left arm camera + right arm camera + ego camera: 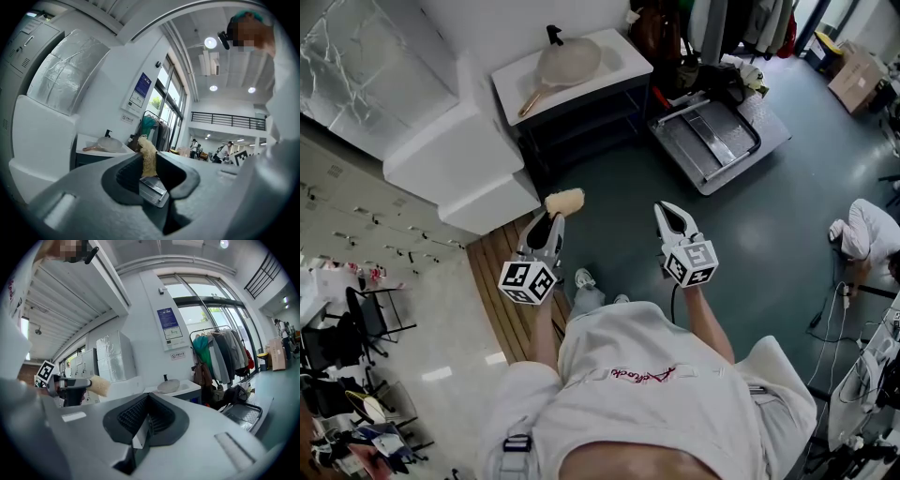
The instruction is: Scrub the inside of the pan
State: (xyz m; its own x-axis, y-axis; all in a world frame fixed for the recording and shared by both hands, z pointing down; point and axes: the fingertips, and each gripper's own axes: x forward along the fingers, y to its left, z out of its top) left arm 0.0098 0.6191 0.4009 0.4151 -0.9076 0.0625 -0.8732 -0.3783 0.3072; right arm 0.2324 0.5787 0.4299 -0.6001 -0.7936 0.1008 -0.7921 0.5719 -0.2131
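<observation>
Holding a yellow scrubber (564, 201) pinched in our left tool (548, 225), we're standing off from the white worktop (623, 66) — the pan (569, 61) sits on it, well apart from both tools. Our right tool (672, 217) is closed, nothing between its jaws.
</observation>
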